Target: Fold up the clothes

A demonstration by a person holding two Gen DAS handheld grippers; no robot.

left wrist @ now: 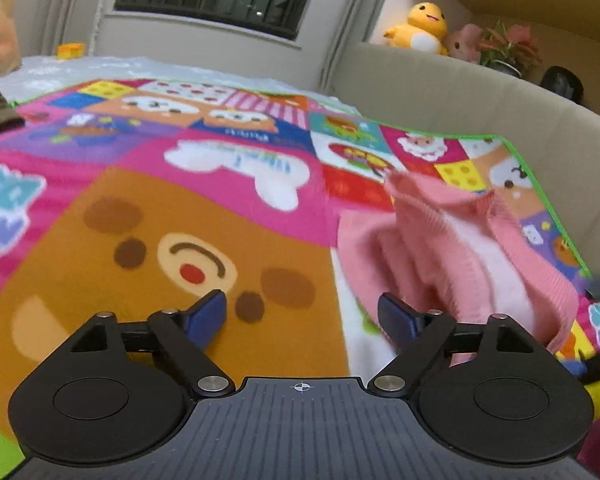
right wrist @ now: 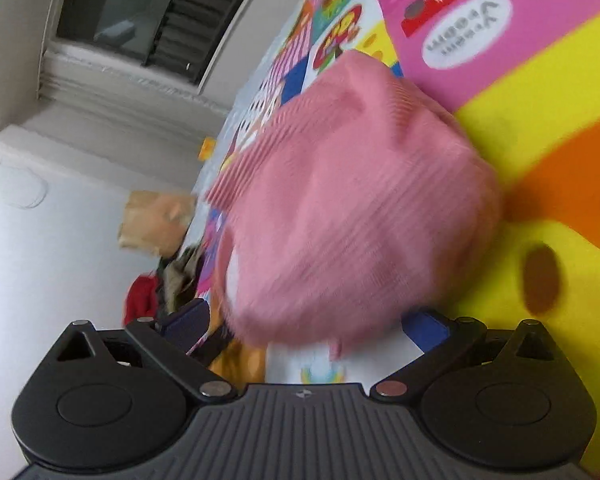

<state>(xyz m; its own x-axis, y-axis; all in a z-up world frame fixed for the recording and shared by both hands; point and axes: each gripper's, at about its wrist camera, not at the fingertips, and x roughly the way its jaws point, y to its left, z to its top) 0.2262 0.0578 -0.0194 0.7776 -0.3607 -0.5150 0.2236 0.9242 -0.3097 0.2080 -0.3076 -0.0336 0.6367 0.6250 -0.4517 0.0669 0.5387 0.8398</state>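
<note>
Right wrist view blurred: pink garment (right wrist: 352,200) probably unheld; both hand-held grippers (right wrist: 304,328) (left wrist: 302,316) apart.

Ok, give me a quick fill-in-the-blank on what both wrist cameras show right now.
1. The crumpled garment is ____ in colour.
2. The left hand-held gripper is ____, gripping nothing.
3. On the shelf sits a yellow plush ____.
4. The garment lies on a cartoon-printed ____.

Missing: pink; open; duck; blanket

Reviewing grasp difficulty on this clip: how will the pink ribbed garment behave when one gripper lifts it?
The pink ribbed garment lies bunched in soft folds, so it will probably sag and drape. Its knit ribbing suggests the pads will grip rather than slip. It looks light.
</note>
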